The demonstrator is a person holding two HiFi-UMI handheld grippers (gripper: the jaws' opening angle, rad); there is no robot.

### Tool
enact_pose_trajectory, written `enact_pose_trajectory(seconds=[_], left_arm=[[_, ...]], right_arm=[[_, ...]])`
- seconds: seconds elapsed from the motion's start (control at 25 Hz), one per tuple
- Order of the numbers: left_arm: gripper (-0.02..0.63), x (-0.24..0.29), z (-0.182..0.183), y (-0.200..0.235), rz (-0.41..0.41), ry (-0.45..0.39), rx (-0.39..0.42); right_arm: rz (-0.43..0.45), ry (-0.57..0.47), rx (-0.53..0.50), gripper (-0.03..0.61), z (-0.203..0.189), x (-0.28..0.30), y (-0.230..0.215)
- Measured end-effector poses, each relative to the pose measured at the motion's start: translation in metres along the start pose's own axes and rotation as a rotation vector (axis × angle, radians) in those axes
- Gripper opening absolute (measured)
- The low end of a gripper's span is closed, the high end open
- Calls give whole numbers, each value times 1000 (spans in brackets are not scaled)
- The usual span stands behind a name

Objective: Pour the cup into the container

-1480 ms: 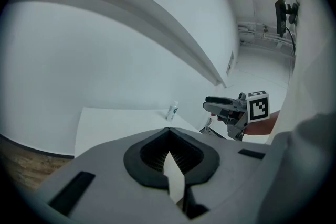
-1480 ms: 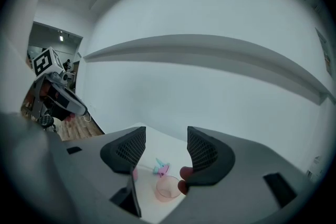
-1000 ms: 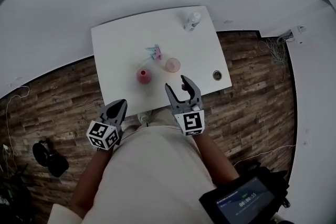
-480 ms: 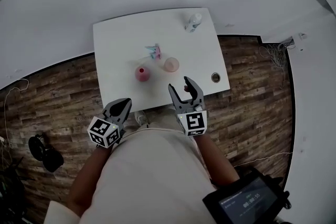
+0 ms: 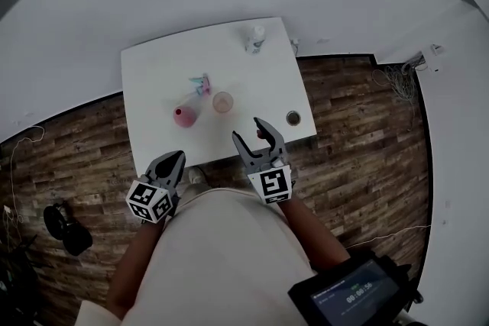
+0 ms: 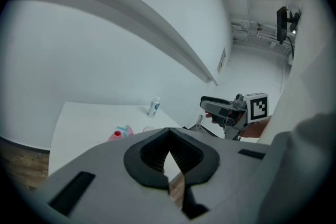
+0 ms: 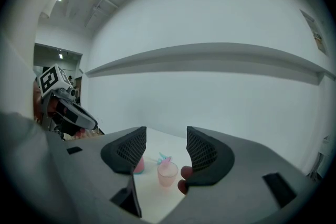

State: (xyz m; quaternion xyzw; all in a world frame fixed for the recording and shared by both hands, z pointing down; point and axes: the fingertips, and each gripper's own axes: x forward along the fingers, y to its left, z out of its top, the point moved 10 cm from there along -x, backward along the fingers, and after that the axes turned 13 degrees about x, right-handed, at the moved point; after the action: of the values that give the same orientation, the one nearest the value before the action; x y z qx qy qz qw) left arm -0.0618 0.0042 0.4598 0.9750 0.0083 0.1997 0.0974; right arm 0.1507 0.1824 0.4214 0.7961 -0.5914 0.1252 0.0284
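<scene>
Reaching for the cup (image 5: 222, 101) is judged to be the step in hand, and it turns on one relation: the cup stands upright near the middle of the table (image 5: 153, 72), above and slightly left of the right gripper (image 5: 248, 130) in the head view, apart from it with bare tabletop between. In the right gripper view the cup sits low in the gap between the jaws, closer to the right-hand jaw, so the approach line is nearly on target and probably needs a small shift toward that side. The right gripper's jaws are spread with nothing between the pads. It points almost level, so its jaws would close across the sides of the cup's vertical axis. The left gripper (image 5: 174, 159) is at the table's near edge, lower left of centre, its jaws pressed together on nothing. It lies farther from the cup and nearer the pink container (image 5: 183, 116), which stands just left of the cup. The right gripper is therefore the better placed for the pick.
</scene>
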Motion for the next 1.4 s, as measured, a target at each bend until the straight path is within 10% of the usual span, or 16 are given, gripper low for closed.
enact_pose_trajectory(seconds=[1.4], left_arm=[[9,11,-45,-294,268,45,-14]], right_arm=[[195,10,-24,247,-60,-225,-111]])
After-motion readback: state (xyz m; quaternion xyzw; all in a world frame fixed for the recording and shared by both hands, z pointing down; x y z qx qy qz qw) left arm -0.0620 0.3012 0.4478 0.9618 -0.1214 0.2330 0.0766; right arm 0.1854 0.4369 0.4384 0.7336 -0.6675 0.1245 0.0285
